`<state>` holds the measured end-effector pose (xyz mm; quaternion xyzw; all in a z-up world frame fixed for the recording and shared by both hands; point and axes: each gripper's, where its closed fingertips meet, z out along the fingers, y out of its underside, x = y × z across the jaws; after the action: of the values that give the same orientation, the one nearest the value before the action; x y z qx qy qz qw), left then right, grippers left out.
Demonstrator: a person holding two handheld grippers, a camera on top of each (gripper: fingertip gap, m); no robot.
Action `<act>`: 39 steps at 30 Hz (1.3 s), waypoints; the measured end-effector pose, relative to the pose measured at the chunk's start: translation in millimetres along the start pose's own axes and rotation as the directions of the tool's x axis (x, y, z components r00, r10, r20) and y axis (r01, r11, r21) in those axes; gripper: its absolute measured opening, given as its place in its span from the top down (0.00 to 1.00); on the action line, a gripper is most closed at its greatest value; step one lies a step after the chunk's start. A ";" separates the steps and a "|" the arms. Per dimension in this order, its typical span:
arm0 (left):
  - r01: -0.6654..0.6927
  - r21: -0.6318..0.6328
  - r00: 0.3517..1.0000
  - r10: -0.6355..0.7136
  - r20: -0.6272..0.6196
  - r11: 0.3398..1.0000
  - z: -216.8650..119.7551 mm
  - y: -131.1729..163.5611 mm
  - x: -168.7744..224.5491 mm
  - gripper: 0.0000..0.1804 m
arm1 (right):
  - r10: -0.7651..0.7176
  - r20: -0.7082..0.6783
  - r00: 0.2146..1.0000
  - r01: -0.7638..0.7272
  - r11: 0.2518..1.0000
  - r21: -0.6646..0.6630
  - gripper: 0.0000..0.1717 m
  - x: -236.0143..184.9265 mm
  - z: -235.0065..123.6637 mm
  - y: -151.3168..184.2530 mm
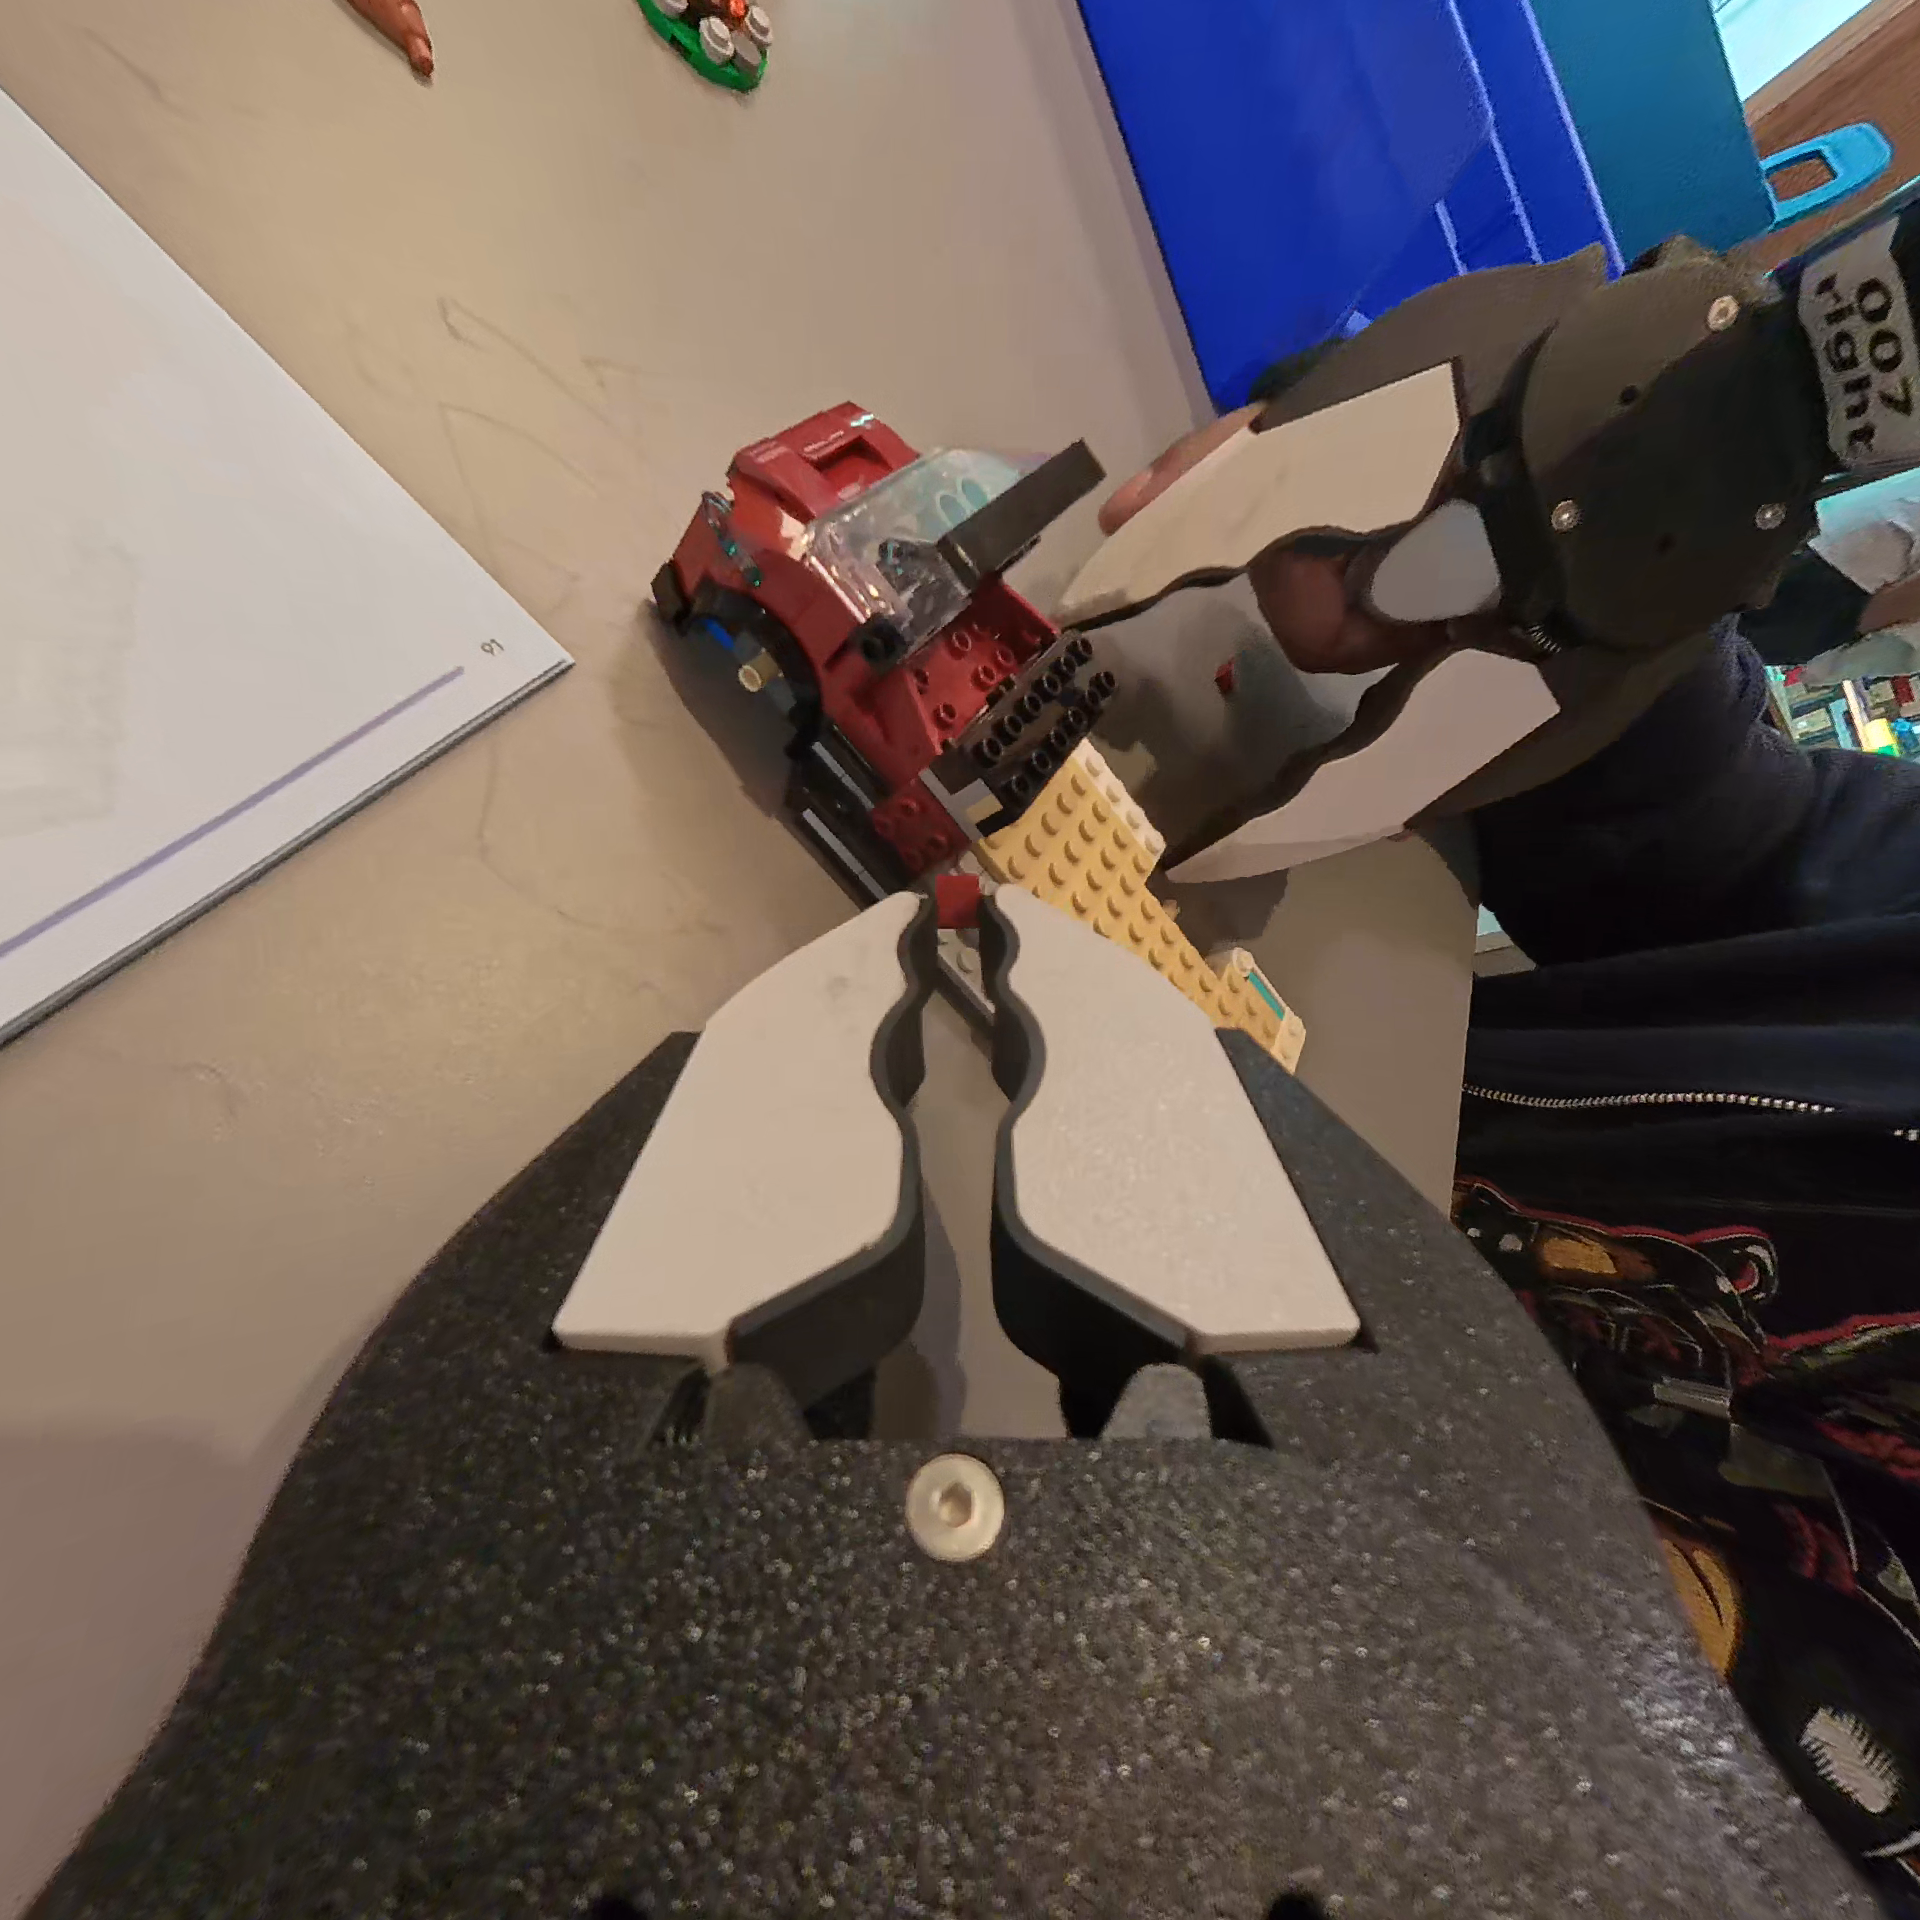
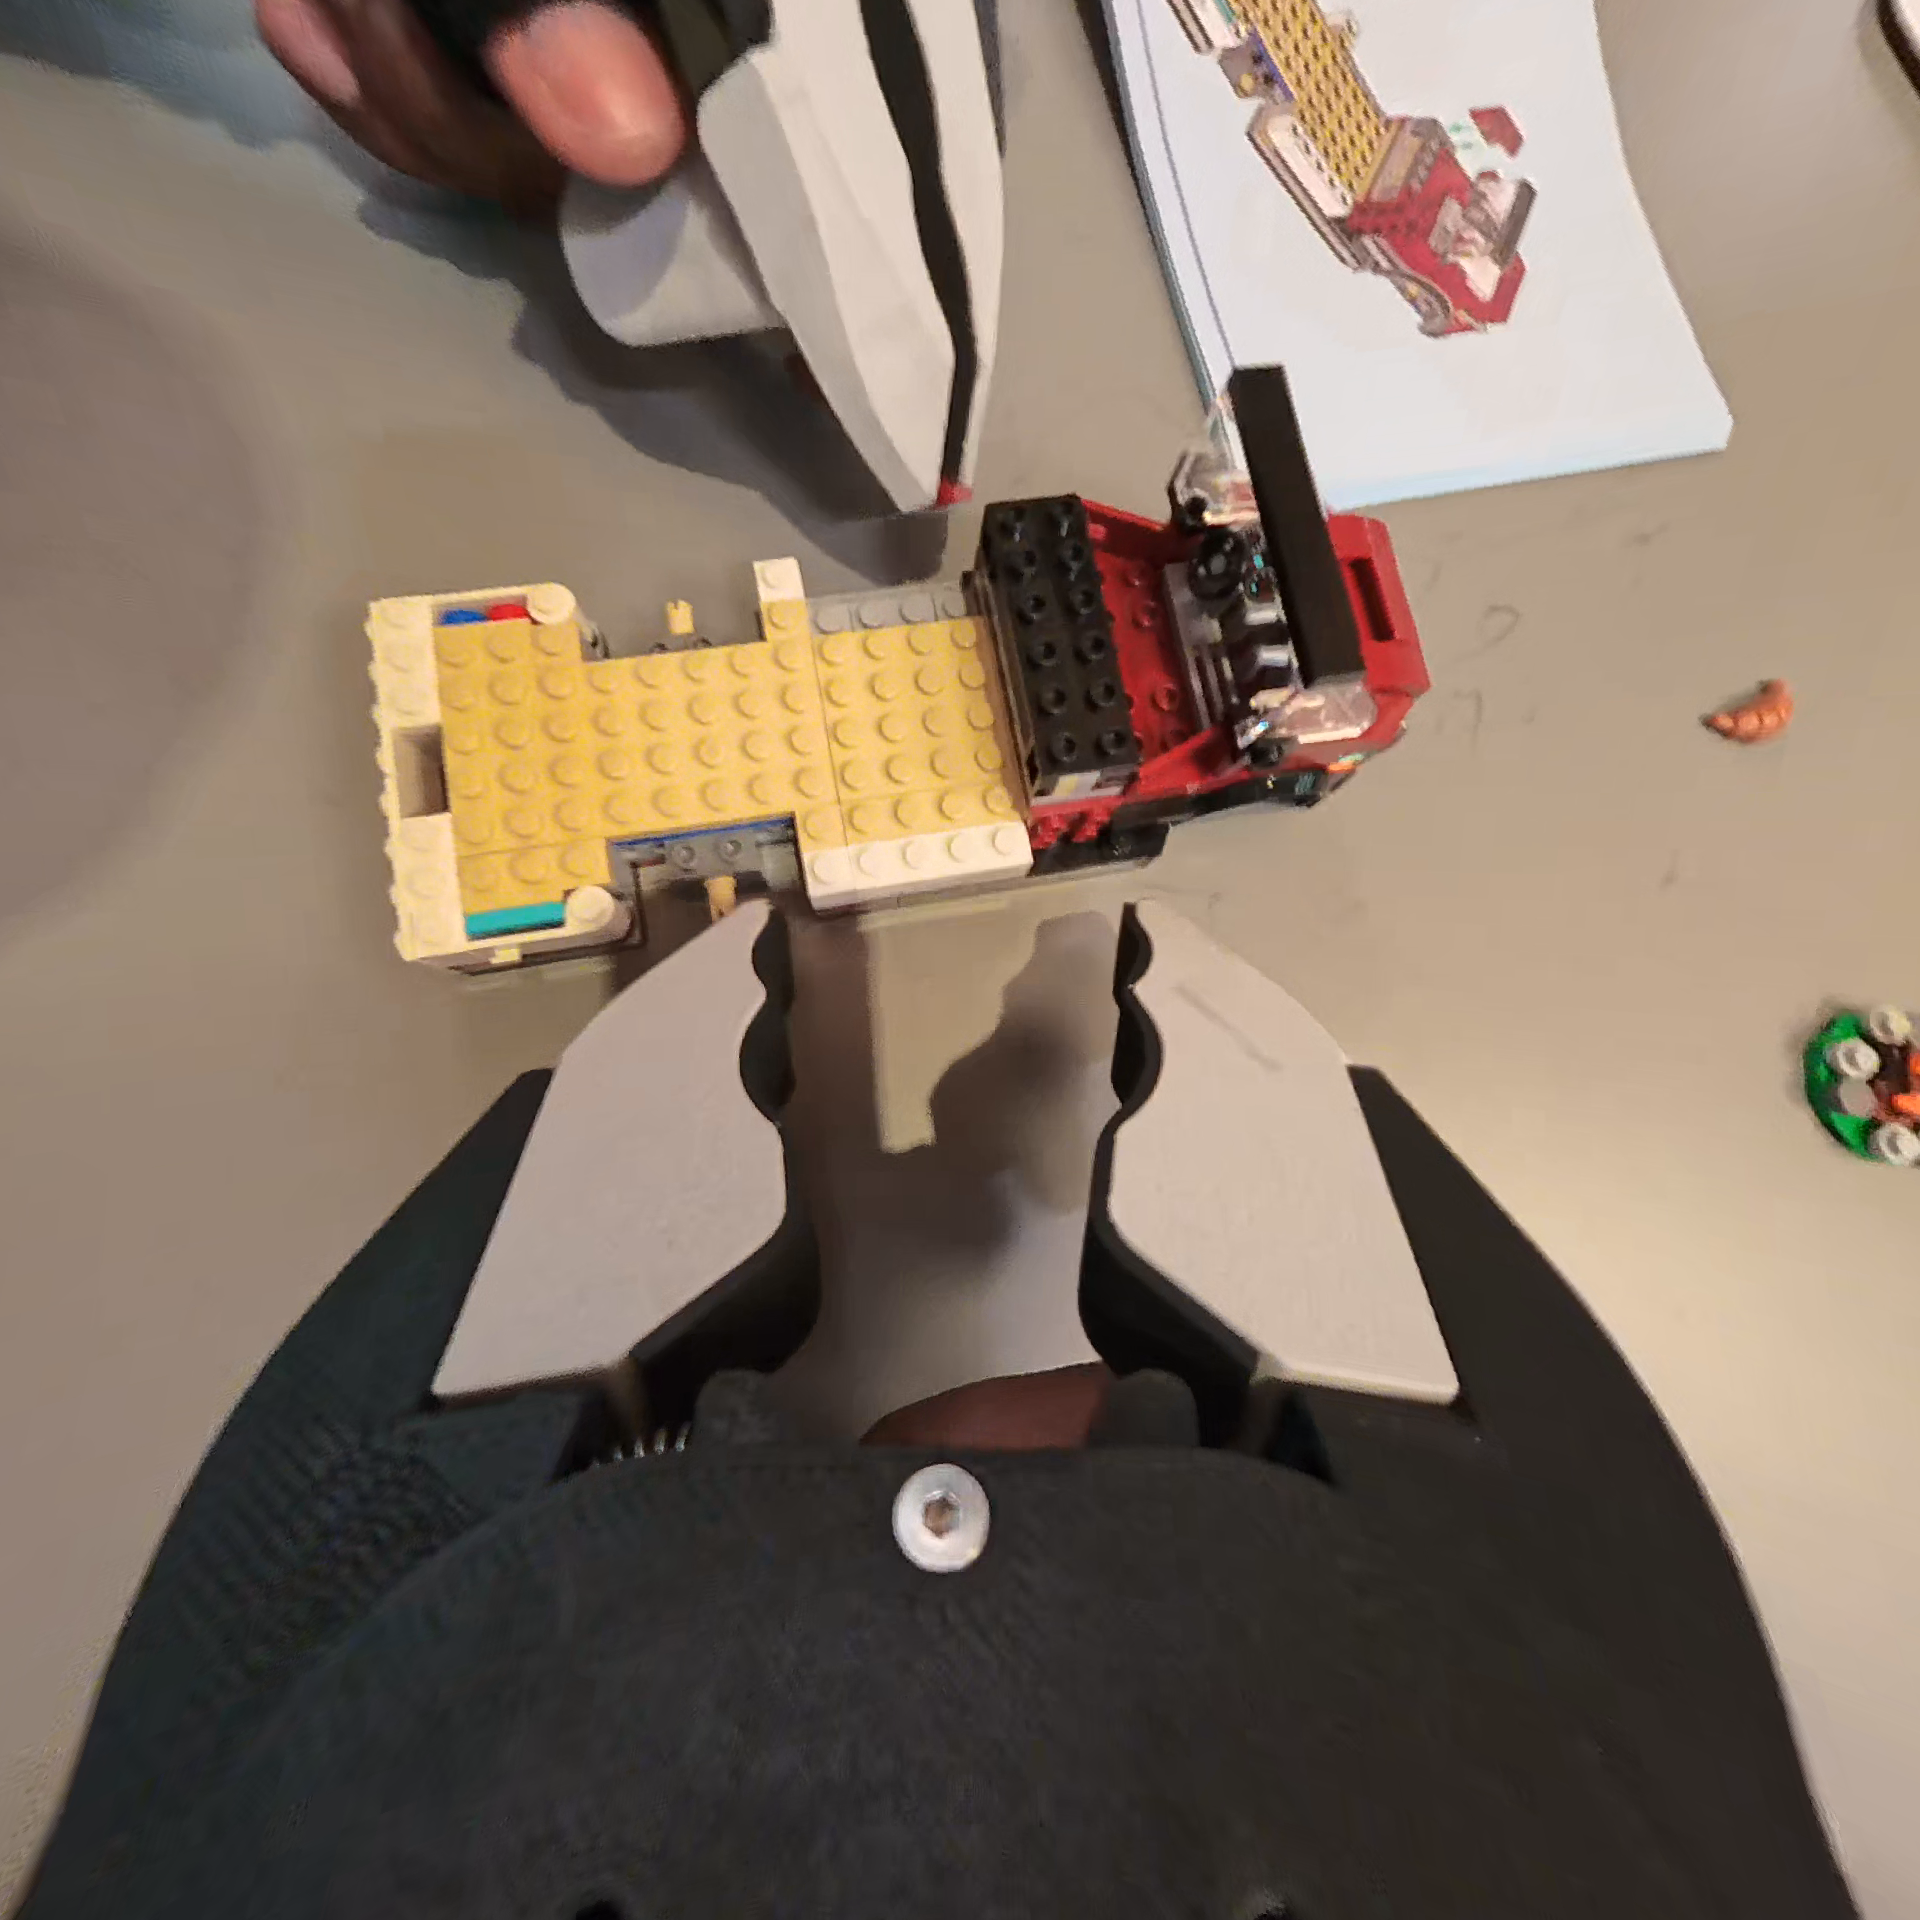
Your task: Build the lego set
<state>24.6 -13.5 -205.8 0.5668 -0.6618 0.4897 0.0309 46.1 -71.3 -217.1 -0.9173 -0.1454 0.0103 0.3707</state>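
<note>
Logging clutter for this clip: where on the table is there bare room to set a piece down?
Bare table lies between the brick truck and the green round piece, and left of the truck's tan end. Crowded: around the truck, between both grippers and the booklet.

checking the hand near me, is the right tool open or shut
Open. The right tool has its fingers spread wide with bare table between them, just short of the brick truck model, touching nothing.
</note>
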 end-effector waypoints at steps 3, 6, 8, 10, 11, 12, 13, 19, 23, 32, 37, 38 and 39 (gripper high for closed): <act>0.003 -0.007 1.000 -0.003 -0.004 1.000 2.4 1.1 0.1 0.96 | -0.017 0.017 1.000 0.017 1.000 0.021 0.69 -2.2 3.1 -4.9; 0.005 -0.012 1.000 -0.006 -0.013 1.000 4.4 2.2 1.0 0.96 | -0.044 0.040 0.998 0.043 0.999 0.026 0.71 -7.1 5.8 -6.6; 0.006 -0.013 1.000 -0.006 -0.013 1.000 4.6 2.1 1.0 0.96 | -0.048 0.040 0.998 0.047 0.999 0.025 0.73 -6.1 7.8 -6.8; 0.005 -0.015 1.000 -0.005 -0.016 1.000 5.0 2.5 1.4 0.96 | -0.059 0.043 0.997 0.058 0.998 0.013 0.73 -5.0 10.5 -5.4; 0.003 -0.016 1.000 -0.003 -0.016 1.000 5.4 2.8 1.7 0.96 | -0.063 0.044 0.997 0.062 0.998 0.010 0.73 -4.8 11.7 -5.6; -0.001 -0.018 1.000 0.001 -0.013 1.000 5.6 3.1 1.9 0.96 | -0.063 0.045 0.997 0.063 0.998 0.008 0.74 -4.8 12.6 -6.2; -0.004 -0.020 1.000 0.004 -0.012 1.000 5.9 3.5 2.3 0.96 | -0.064 0.045 0.997 0.064 0.998 0.005 0.74 -4.9 13.2 -6.8; -0.022 -0.026 1.000 0.021 -0.012 0.999 6.7 6.3 5.8 0.96 | -0.046 0.034 0.998 0.046 0.999 0.007 0.76 -4.3 13.2 -9.6; -0.027 -0.027 1.000 0.027 -0.016 0.999 6.2 8.8 8.9 0.96 | -0.051 0.013 0.999 0.051 0.999 -0.002 0.76 -3.4 13.2 -12.6; -0.036 -0.009 0.999 0.036 -0.028 0.999 3.1 13.1 17.3 0.96 | -0.093 -0.018 0.995 0.093 0.995 -0.036 0.75 -6.6 12.9 -21.8; -0.035 -0.003 0.999 0.035 -0.024 0.999 0.8 17.6 18.8 0.96 | -0.112 -0.023 0.993 0.110 0.992 -0.064 0.76 -10.5 16.6 -20.7; -0.036 -0.004 0.999 0.036 -0.028 0.999 0.3 19.0 20.2 0.96 | -0.108 -0.017 0.994 0.107 0.992 -0.065 0.76 -12.2 17.2 -19.7; -0.037 -0.006 0.999 0.037 -0.034 0.999 0.3 20.6 22.0 0.96 | -0.105 -0.010 0.994 0.104 0.992 -0.070 0.76 -14.0 18.0 -18.3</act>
<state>0.8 -32.1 -205.5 0.5459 -0.6732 0.4975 0.0348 25.7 -50.5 -218.9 -0.9207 -0.1908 -0.0204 0.3398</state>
